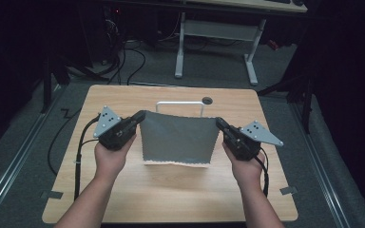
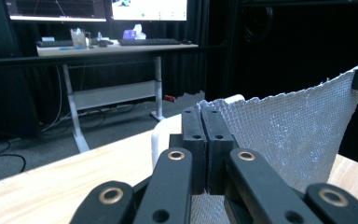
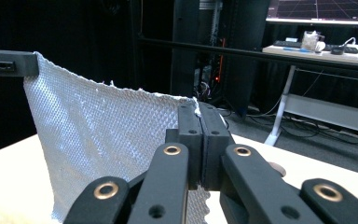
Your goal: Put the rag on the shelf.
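Hanging between both grippers, grey cloth (image 1: 178,138); left fingers (image 1: 139,115) and right fingers (image 1: 218,121) clamp its top corners.

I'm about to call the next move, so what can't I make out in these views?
- High view: the white rack legs, hidden behind the grey cloth.
- Left gripper view: cloth's lower edge, hidden by the left hand-held gripper.
- Right gripper view: left hand-held gripper body, cut off by the frame edge.

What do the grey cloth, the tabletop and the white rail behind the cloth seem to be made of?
Grey cloth: probably woven microfibre, matt; waffle-like weave and pinked edge show.
Tabletop: likely wood-look laminate, smooth; pale grain pattern.
White rail: perhaps painted metal or plastic tube; rounded and evenly white, hard to tell which.
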The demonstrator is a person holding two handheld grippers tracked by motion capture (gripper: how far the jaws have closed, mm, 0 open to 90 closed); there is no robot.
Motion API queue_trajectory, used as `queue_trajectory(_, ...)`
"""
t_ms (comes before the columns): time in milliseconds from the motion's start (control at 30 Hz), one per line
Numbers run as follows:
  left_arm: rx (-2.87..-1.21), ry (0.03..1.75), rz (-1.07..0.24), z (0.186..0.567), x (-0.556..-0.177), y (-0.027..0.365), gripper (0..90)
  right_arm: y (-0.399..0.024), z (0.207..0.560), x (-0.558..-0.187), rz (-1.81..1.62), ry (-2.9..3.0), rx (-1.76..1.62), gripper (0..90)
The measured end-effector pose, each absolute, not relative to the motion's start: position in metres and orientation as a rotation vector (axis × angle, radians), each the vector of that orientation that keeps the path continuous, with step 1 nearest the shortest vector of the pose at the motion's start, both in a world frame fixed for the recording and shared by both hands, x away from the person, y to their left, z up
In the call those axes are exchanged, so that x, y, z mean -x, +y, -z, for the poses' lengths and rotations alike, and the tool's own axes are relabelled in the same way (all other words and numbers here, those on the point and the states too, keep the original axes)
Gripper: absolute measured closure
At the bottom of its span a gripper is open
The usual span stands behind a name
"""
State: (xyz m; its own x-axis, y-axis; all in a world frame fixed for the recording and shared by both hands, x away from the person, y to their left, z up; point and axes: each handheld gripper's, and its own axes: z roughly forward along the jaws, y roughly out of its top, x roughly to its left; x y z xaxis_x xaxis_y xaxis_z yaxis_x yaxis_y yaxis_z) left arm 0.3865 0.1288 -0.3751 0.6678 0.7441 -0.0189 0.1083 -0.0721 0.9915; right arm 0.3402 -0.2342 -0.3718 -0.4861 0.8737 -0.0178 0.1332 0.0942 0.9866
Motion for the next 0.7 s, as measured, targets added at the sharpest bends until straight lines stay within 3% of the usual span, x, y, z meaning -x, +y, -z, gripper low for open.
queue_trajectory(700, -1.566, 0.729, -0.669, 0.369, -0.424, 0.126, 89.7, -0.23, 0.358, -0.375, -1.441, 1.696, -0.999, 90.0)
